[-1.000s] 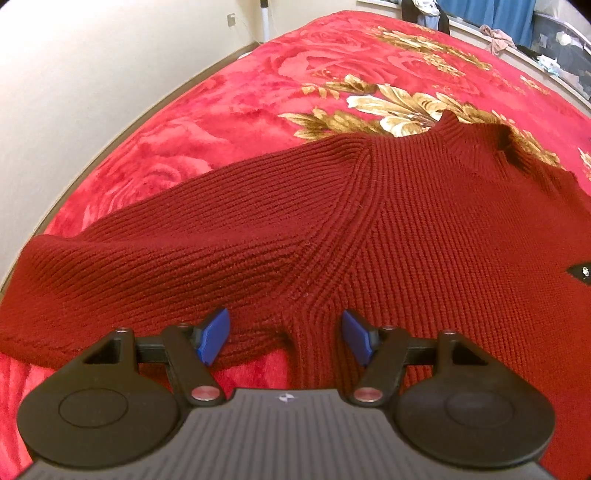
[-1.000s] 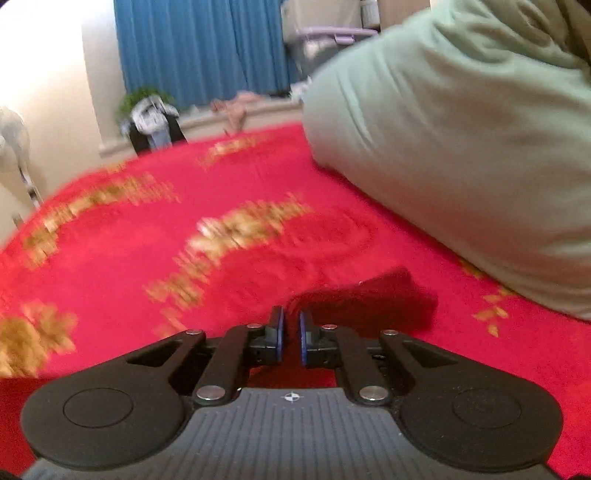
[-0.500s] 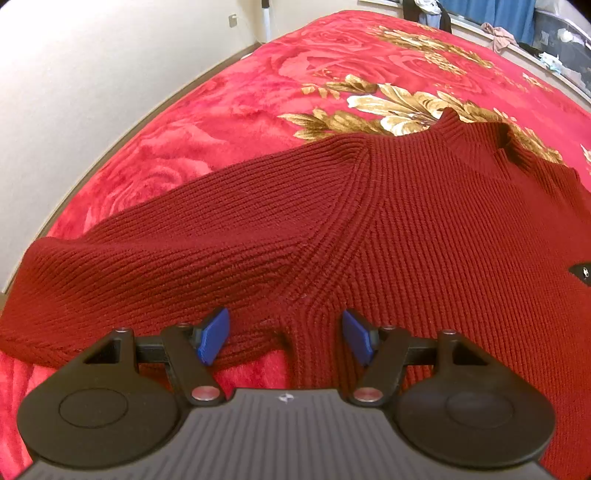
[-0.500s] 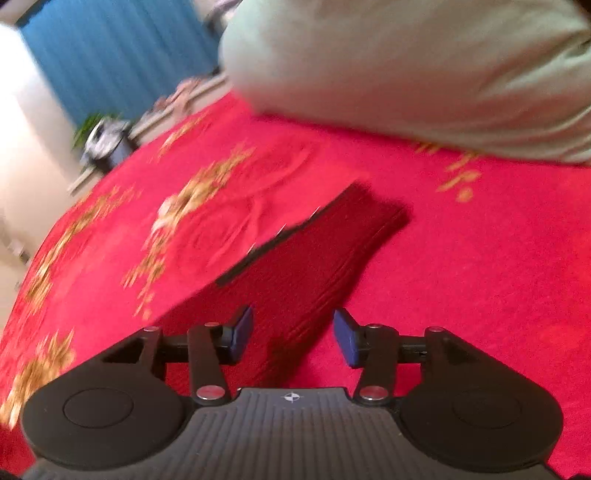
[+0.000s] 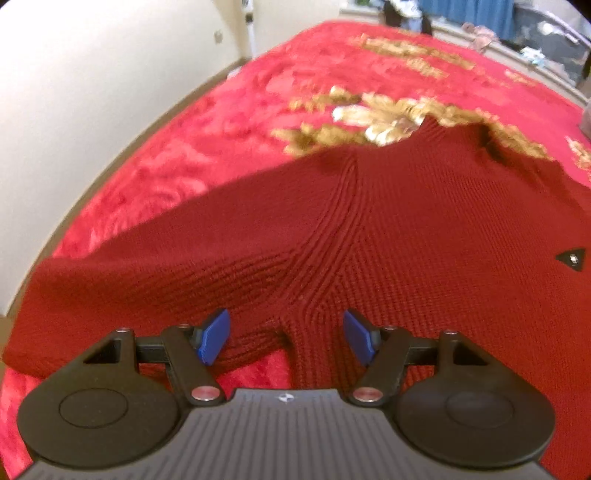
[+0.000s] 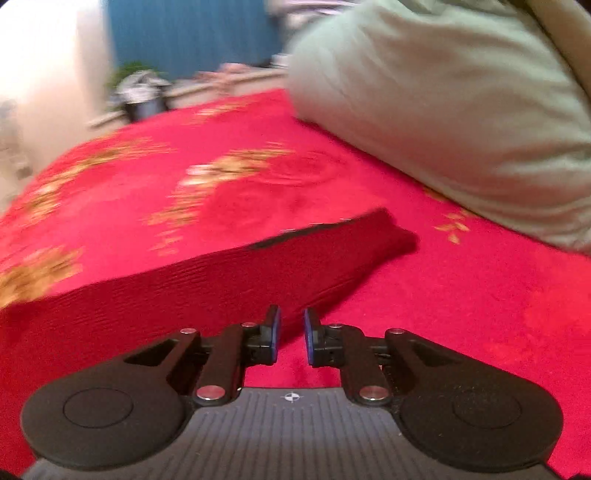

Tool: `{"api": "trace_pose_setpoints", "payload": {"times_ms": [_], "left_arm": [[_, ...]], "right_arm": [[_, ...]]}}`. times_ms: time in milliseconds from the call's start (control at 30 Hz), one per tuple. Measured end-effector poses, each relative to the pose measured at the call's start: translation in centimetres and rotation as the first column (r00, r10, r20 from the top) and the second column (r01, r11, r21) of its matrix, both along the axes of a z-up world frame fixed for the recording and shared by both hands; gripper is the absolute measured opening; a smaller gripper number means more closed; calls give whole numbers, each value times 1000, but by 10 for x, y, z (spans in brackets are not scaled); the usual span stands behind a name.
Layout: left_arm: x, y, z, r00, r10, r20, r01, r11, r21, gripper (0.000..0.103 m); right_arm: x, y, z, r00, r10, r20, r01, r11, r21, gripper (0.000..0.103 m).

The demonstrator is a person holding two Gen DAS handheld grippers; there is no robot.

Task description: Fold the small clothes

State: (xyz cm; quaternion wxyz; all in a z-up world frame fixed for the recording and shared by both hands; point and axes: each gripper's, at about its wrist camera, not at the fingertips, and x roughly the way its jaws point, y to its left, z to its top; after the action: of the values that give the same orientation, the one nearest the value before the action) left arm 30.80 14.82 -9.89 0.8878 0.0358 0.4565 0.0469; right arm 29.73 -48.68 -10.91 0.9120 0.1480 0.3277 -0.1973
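Left wrist view: a dark red knit sweater (image 5: pixel 388 229) lies spread flat on a red bedspread (image 5: pixel 229 122) patterned with gold flowers, its collar toward the far side and one sleeve reaching out to the left. The left gripper (image 5: pixel 286 341) hangs low over the sweater's near edge at the underarm, its blue pads (image 5: pixel 214 341) spread wide and gripping nothing. A small dark triangular badge (image 5: pixel 571 258) sits on the chest at right. A pale wall (image 5: pixel 92 92) borders the bed.

Right wrist view: the right gripper (image 6: pixel 291 338) points along the sweater's other sleeve (image 6: pixel 229 273), which stretches across the bedspread (image 6: pixel 480 302) — its cuff end nearest a large pale green pillow (image 6: pixel 443 96). The pads stand close together with a narrow gap showing bedspread between them; nothing is held, and the sleeve's edge lies just beyond the tips. Blue curtains (image 6: pixel 192 33) hang in the blurred background.
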Motion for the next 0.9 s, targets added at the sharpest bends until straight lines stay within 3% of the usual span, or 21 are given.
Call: {"api": "trace_pose_setpoints", "payload": {"times_ms": [167, 300, 400, 533, 700, 767, 833, 900], "left_arm": [[-34, 2, 28, 987, -18, 158, 22, 999, -24, 73], [-73, 1, 52, 973, -12, 233, 27, 998, -59, 73], [-111, -4, 74, 964, -32, 264, 58, 994, -89, 73], [-174, -11, 100, 942, -87, 323, 114, 991, -66, 73], [-240, -5, 102, 896, -118, 427, 137, 991, -14, 73], [-250, 0, 88, 901, -90, 425, 112, 993, -28, 73], [-245, -3, 78, 935, -70, 349, 81, 997, -17, 72], [-240, -7, 77, 930, -63, 363, 71, 997, -10, 72]], "right_arm": [[-90, 48, 36, 976, 209, 64, -212, 976, 44, 39], [-155, 91, 37, 927, 374, 25, -374, 922, 96, 47], [-192, 111, 25, 901, 432, -38, -424, 896, 133, 48], [-228, 119, 15, 883, 456, -114, -436, 885, 165, 48], [-276, 126, 5, 792, 592, -150, -564, 803, 193, 48], [-293, 129, -2, 767, 623, -153, -593, 780, 203, 48], [-303, 136, -8, 749, 641, -168, -613, 767, 190, 48], [-309, 145, -13, 729, 662, -174, -639, 749, 174, 49]]}}
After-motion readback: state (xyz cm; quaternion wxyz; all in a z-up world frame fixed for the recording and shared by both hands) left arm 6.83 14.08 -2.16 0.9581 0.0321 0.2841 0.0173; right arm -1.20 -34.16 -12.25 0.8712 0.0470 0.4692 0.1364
